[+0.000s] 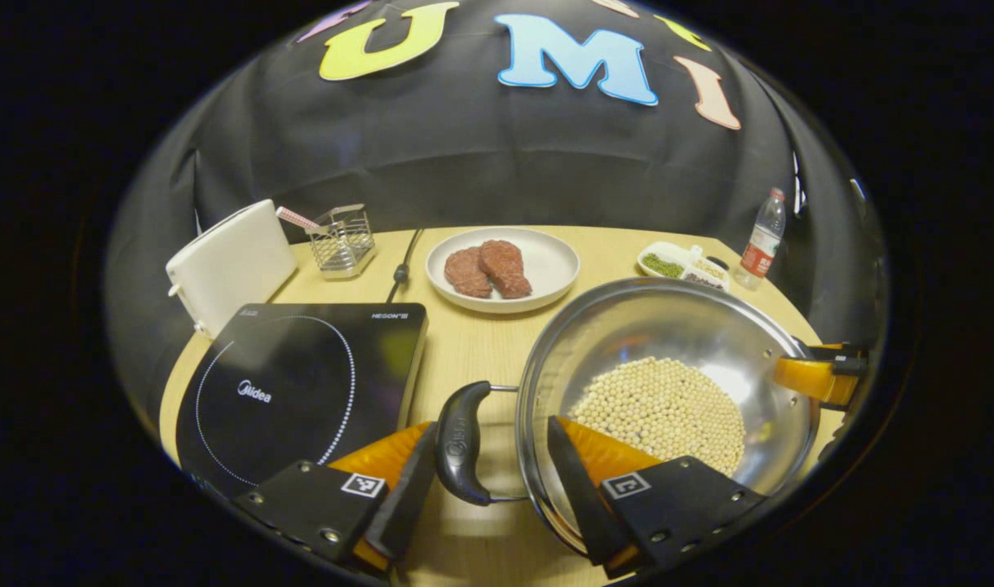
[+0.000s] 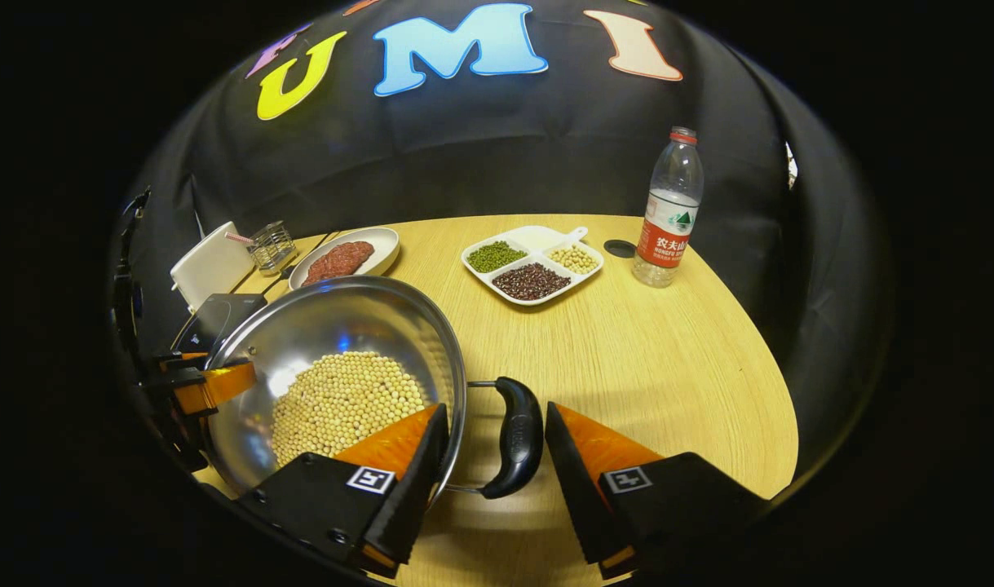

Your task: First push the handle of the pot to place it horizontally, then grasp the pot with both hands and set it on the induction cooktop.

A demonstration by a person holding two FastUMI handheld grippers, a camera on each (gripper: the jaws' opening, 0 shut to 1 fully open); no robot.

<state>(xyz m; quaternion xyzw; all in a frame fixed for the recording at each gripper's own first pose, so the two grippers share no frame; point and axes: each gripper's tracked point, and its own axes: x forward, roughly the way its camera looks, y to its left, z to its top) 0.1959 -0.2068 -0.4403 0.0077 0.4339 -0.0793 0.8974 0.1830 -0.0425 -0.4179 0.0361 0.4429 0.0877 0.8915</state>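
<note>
In the left gripper view the left gripper [image 1: 488, 481] straddled the pot's [image 1: 668, 326] left handle [image 1: 461, 444] with jaws spread, cooktop [image 1: 301, 383] just left of the pot, while in the right gripper view the right gripper [image 2: 497, 465], also spread, bracketed the right handle [image 2: 517, 436] of the bean-filled steel pot [image 2: 342, 326], so closing both and lifting seemed next.
</note>
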